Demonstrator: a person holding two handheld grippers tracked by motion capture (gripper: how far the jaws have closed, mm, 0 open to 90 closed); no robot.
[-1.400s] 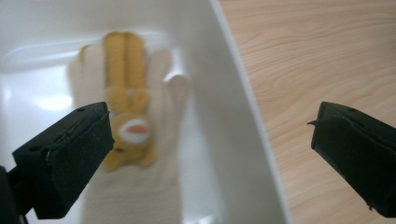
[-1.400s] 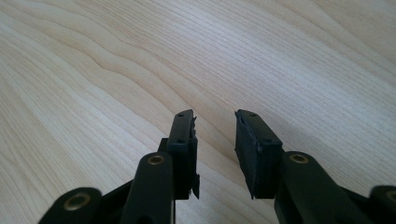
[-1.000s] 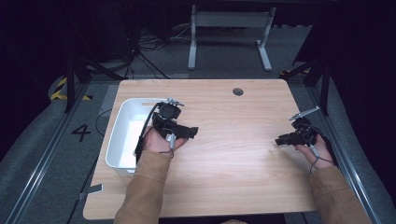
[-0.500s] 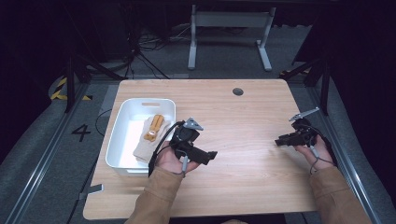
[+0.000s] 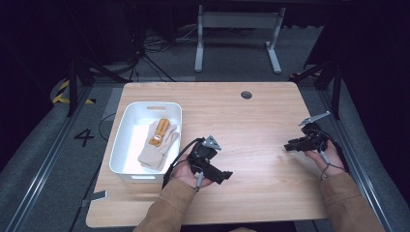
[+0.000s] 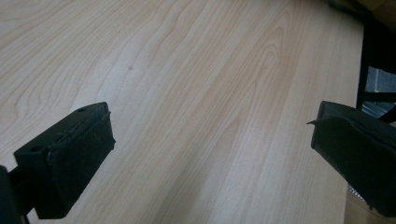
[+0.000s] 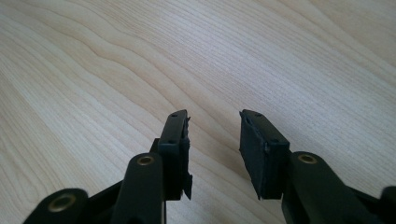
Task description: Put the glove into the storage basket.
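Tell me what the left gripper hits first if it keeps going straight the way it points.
Probably just the bare wooden table. The left gripper has its fingers wide apart with nothing between them, angled down over plain wood; the table's far edge lies beyond.

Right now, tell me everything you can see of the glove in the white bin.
The glove looks like a cream knitted work glove with an orange-tan patch along its upper part. It lies flat and limp on the floor of the white bin, running slantwise, its orange part toward the bin's far end and its pale part toward the near end. It touches only the bin. No gripper is on it; finer detail is too small to tell.
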